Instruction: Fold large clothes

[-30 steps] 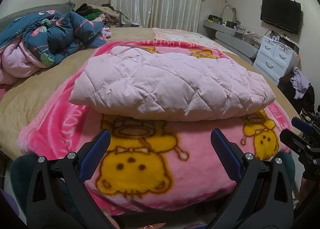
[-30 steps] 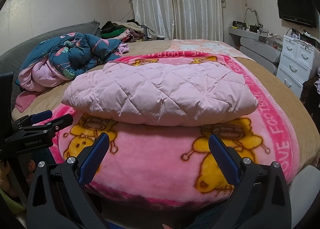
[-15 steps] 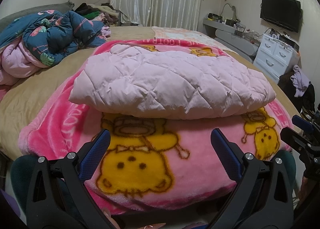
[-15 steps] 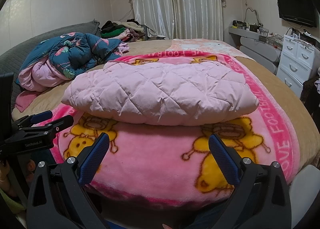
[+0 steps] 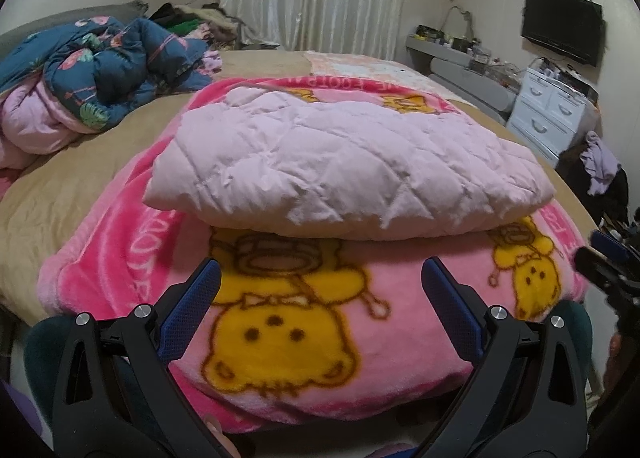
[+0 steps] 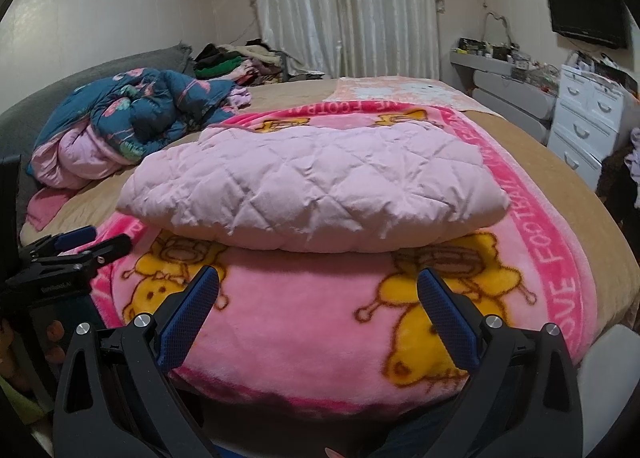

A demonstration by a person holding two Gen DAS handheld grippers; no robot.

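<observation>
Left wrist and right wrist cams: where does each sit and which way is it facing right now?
Left wrist: at the bed's near edge, facing the folded pink quilted garment; open left gripper below, right gripper at right edge.
Right wrist: beside it, facing likewise; open right gripper below, left gripper at left edge.
Both share the garment, cartoon blanket and curtains.

Curtained window (image 6: 348,6), white dresser (image 6: 584,126)

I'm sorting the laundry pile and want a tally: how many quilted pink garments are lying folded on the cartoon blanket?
1. The quilted pink garment lies folded across the middle of the pink cartoon blanket, beyond both open claws. More clothes sit heaped at the bed's far left, off the blanket.
</observation>
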